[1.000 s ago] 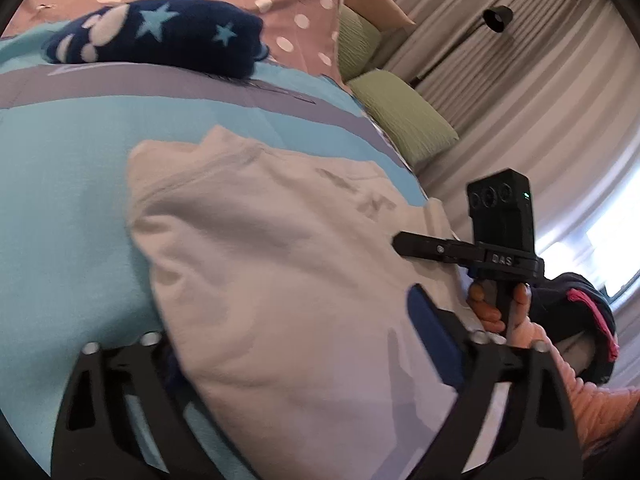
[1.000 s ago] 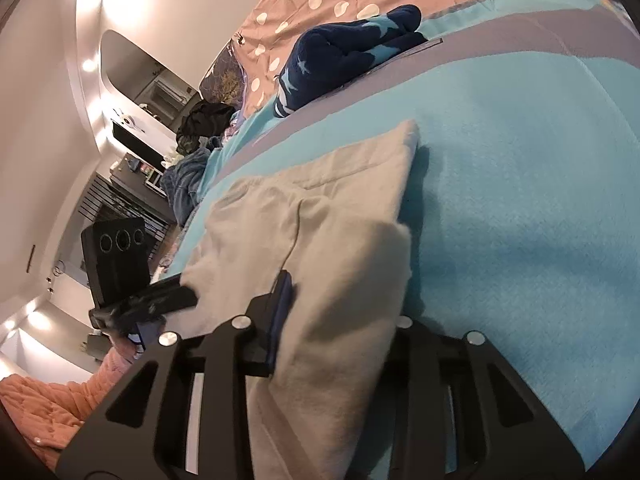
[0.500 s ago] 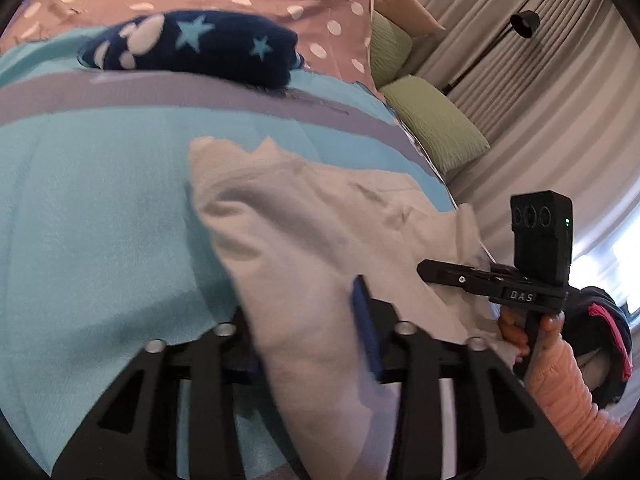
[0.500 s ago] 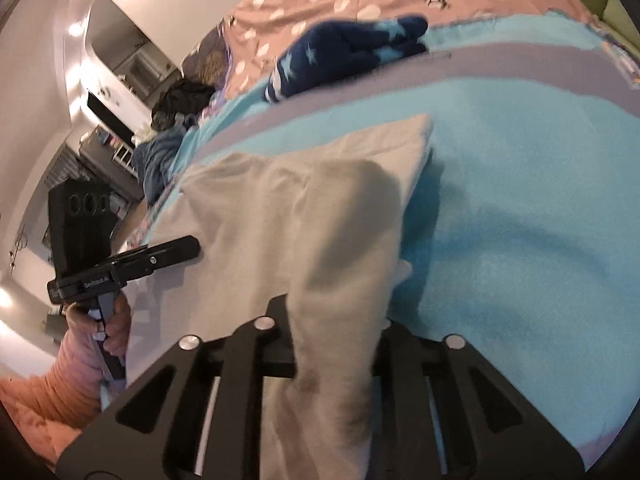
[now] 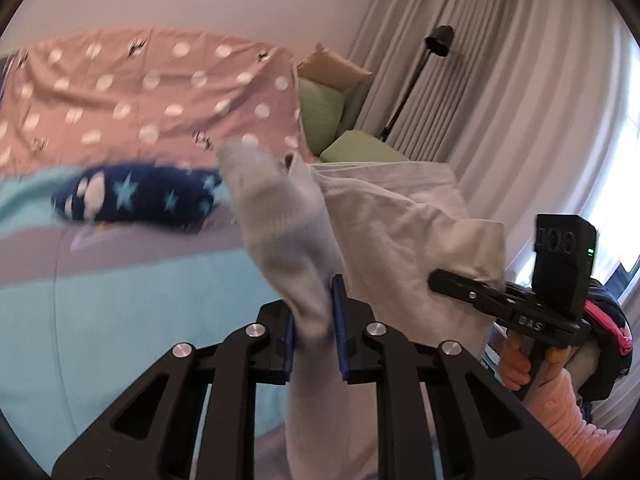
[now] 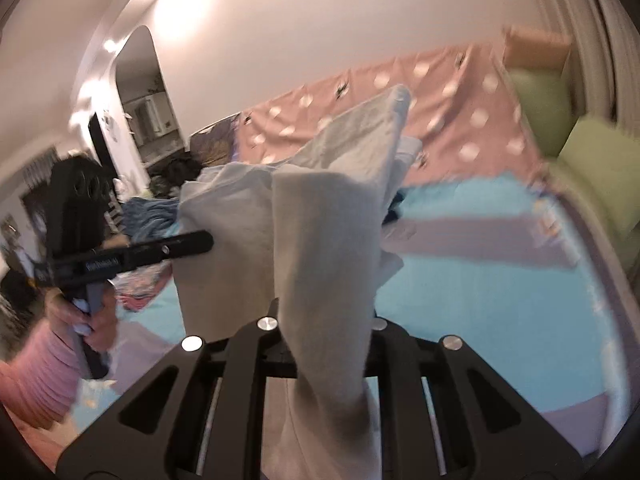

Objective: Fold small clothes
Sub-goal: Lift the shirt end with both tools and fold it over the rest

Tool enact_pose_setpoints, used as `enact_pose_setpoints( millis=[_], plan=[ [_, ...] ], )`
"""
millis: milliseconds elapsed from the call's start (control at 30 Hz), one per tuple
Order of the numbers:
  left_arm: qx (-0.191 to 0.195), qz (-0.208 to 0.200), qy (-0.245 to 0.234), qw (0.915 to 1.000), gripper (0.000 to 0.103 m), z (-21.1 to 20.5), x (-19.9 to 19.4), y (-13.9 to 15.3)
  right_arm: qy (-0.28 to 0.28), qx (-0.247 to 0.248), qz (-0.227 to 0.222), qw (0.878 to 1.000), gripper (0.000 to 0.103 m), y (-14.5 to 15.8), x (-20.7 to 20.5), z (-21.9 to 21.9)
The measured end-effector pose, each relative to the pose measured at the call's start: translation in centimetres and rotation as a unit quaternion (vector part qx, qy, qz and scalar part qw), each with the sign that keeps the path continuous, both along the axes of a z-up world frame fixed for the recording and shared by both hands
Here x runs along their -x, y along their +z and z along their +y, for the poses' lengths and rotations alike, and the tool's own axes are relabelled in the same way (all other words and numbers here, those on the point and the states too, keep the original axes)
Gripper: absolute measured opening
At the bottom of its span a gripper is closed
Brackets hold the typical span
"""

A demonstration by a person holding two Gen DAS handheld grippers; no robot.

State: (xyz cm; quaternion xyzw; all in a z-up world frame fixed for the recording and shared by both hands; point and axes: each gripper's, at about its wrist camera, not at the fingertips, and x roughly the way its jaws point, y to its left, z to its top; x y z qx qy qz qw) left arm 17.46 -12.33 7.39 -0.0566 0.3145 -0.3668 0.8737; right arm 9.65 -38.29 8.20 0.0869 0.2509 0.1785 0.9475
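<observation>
A pale grey small garment (image 5: pixel 384 232) hangs in the air above the turquoise bed cover (image 5: pixel 120 320), held by both grippers. My left gripper (image 5: pixel 314 320) is shut on one edge of it, cloth pinched between the blue pads. My right gripper (image 6: pixel 328 320) is shut on another edge of the garment (image 6: pixel 320 220); its fingertips are hidden by the cloth. Each gripper shows in the other's view: the right one (image 5: pixel 452 280) and the left one (image 6: pixel 192 244), both clamped on the cloth.
A navy star-patterned folded piece (image 5: pixel 136 200) lies on the bed behind. A pink dotted blanket (image 5: pixel 152 104) covers the bed's far end. Green pillows (image 5: pixel 324 120), a floor lamp (image 5: pixel 436 40) and curtains stand right. Clothes pile (image 6: pixel 160 208) lies at the left.
Both grippers have lifted the garment off the bed into the air and tilted up toward the wall. The left gripper closed on the cloth during the last second.
</observation>
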Motion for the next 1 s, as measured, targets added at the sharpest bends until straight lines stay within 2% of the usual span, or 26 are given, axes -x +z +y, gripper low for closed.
enact_pose_setpoints(
  millis=[67, 200, 367, 467, 600, 733, 800, 833, 867, 900, 933, 967, 1000],
  plan=[
    [0.002, -0.005, -0.013, 0.9999, 0.013, -1.8, -0.8, 2.2, -0.022, -0.005, -0.012, 1.000, 0.012, 2.2, -0.6, -1.9],
    [-0.006, -0.046, -0.031, 0.9984, 0.011, -5.2, -1.5, 5.7, -0.054, 0.007, -0.029, 0.998, 0.012, 5.3, -2.6, -4.7],
    [-0.023, -0.069, -0.037, 0.9967, 0.011, -9.3, -4.5, 8.5, -0.090, 0.011, -0.023, 0.996, 0.012, 6.5, -7.3, -8.2],
    [-0.034, -0.069, -0.035, 0.9964, 0.011, -11.5, -7.3, 8.9, -0.107, 0.001, -0.009, 0.994, 0.012, 6.3, -11.2, -10.2],
    [-0.057, -0.066, -0.028, 0.9958, 0.011, -13.6, -12.3, 8.1, -0.128, 0.001, 0.012, 0.992, 0.012, 5.1, -16.7, -12.0],
    [-0.089, -0.061, -0.007, 0.9941, 0.011, -14.7, -17.6, 6.4, -0.134, -0.011, 0.026, 0.991, 0.012, 3.0, -22.7, -12.5],
    [-0.117, -0.072, 0.018, 0.9903, 0.011, -15.2, -21.1, 5.3, -0.149, -0.002, 0.037, 0.988, 0.016, 1.1, -26.6, -12.7],
    [-0.127, -0.077, 0.029, 0.9884, 0.016, -15.3, -22.1, 4.9, -0.168, 0.010, 0.045, 0.985, 0.029, 0.4, -27.7, -12.7],
    [-0.140, -0.082, 0.046, 0.9857, 0.021, -15.7, -23.5, 4.2, -0.218, 0.033, 0.062, 0.974, 0.044, -1.1, -29.4, -13.0],
    [-0.158, -0.081, 0.071, 0.9815, 0.048, -15.9, -25.3, 3.1, -0.264, 0.053, 0.072, 0.960, 0.046, -2.2, -30.3, -13.2],
    [-0.171, -0.075, 0.091, 0.9781, 0.064, -15.7, -26.6, 1.9, -0.302, 0.071, 0.081, 0.947, 0.045, -3.3, -30.7, -13.3],
    [-0.179, -0.067, 0.103, 0.9761, 0.064, -15.4, -27.6, 0.9, -0.321, 0.073, 0.088, 0.940, 0.044, -4.6, -30.5, -13.3],
    [-0.188, -0.050, 0.110, 0.9747, 0.064, -14.9, -28.5, -0.7, -0.301, 0.047, 0.082, 0.949, 0.044, -5.6, -29.7, -13.2]
  ],
)
